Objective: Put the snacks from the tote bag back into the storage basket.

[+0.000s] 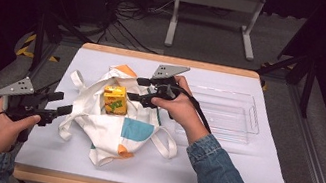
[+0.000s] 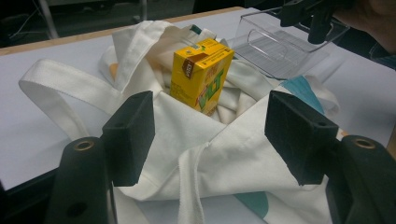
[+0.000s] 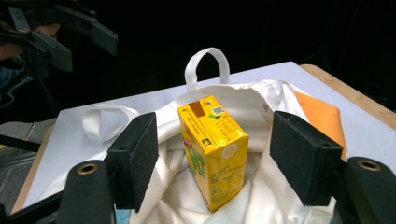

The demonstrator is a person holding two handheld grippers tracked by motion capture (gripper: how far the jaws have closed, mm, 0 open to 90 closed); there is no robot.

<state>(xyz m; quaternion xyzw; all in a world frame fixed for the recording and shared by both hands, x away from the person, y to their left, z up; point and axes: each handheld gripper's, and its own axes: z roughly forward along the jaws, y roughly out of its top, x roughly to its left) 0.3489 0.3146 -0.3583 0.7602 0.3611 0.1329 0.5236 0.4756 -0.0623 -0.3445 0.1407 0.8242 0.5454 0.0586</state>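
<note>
Centrally on the white-covered worktop, glossy yellow rectangular drink carton (image 1: 115, 100) stood upright in crumpled white canvas tote bag (image 1: 112, 123), right gripper (image 1: 137, 89) spread beside it, left gripper (image 1: 61, 103) spread near the left edge, ribbed clear plastic tray (image 1: 233, 115) set rightward.

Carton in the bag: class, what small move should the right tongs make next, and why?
Probably ease the right tongs forward and close on the carton. It stands upright in the open bag, untouched, and lines up between the open jaws. The left tongs wait beside the bag, also open.
</note>
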